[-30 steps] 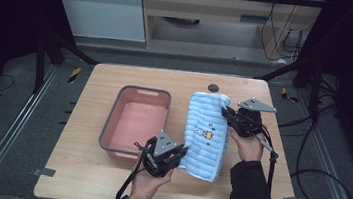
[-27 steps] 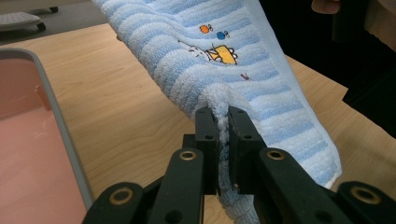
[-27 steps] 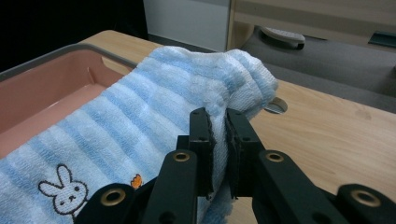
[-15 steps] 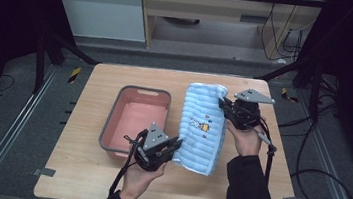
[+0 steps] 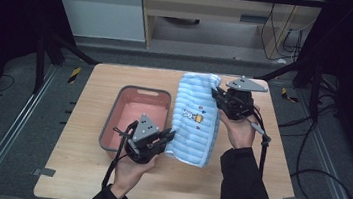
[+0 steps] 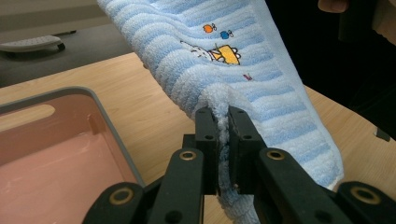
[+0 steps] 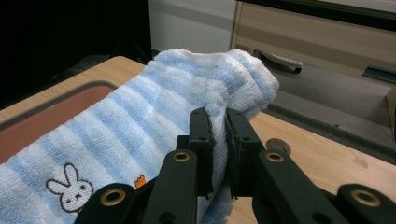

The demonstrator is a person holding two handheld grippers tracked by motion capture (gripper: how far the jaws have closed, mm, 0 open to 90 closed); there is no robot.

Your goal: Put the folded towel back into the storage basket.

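Blue-striped towel (image 5: 196,119) pinched at two corners, lifted just right of the pink bin (image 5: 134,120). Left gripper (image 6: 223,122) clamped on the near corner, right gripper (image 7: 218,122) clamped on the far corner. Towel's underside and the table (image 5: 268,160) beneath it hidden; bin's near rim covered by the left gripper.

pink basin (image 5: 137,112): grey-rimmed, left half of worktop | worktop (image 5: 81,169): light wood | yellow-black tools (image 5: 74,74): on floor, left of worktop
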